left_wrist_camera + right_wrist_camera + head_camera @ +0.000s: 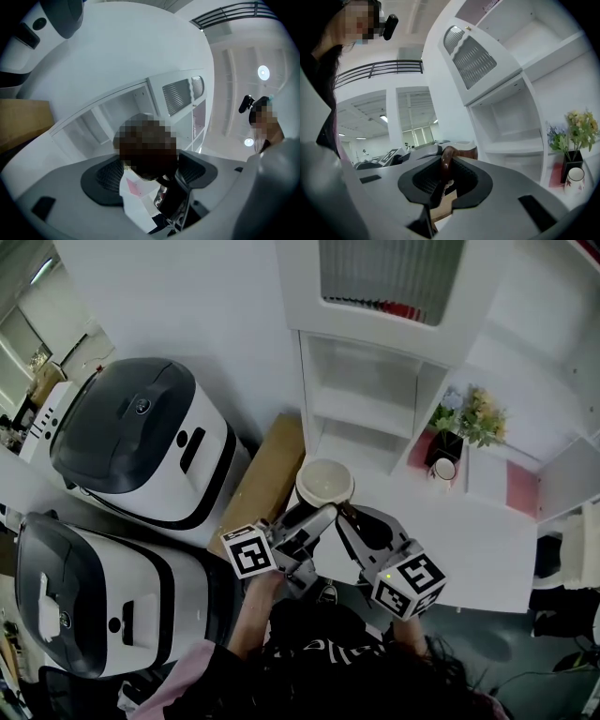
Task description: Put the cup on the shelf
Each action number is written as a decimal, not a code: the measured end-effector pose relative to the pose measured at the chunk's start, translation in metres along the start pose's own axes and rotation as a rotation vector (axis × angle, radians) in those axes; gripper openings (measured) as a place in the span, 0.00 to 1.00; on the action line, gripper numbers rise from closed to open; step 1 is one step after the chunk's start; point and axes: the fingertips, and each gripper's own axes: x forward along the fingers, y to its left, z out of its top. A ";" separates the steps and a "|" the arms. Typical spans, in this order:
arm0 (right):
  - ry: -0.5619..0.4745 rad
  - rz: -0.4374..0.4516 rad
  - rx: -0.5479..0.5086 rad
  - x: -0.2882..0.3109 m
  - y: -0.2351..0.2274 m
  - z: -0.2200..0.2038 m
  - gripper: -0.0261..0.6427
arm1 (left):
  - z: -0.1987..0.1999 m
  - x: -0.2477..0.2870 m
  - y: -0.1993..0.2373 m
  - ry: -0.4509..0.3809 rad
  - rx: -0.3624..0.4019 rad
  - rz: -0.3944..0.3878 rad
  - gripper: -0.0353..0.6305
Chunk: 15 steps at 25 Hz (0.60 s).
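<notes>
The cup (324, 481), brown outside and cream inside, hangs in front of the white shelf unit (367, 414), held from both sides. My left gripper (312, 515) is shut on the cup's body from the left. In the left gripper view a mosaic patch covers most of what sits between its dark pads (105, 176). My right gripper (350, 518) is shut on the cup's brown handle (446, 163), which stands upright between its pads. The shelf's open compartments (513, 125) lie ahead and to the right.
Two black-and-white appliances (141, 439) (92, 589) stand at the left beside a wooden board (269, 472). On the white table (473, 545) to the right of the shelf stand a black vase of flowers (463, 425) and a small white cup (443, 469).
</notes>
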 end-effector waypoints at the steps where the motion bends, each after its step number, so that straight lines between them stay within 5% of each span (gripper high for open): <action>1: 0.002 -0.006 -0.001 0.003 -0.003 0.001 0.16 | 0.002 0.003 0.003 0.006 0.000 -0.005 0.59; 15: -0.028 -0.187 0.016 0.036 -0.044 0.023 0.16 | 0.036 0.049 0.026 0.117 -0.058 -0.108 0.59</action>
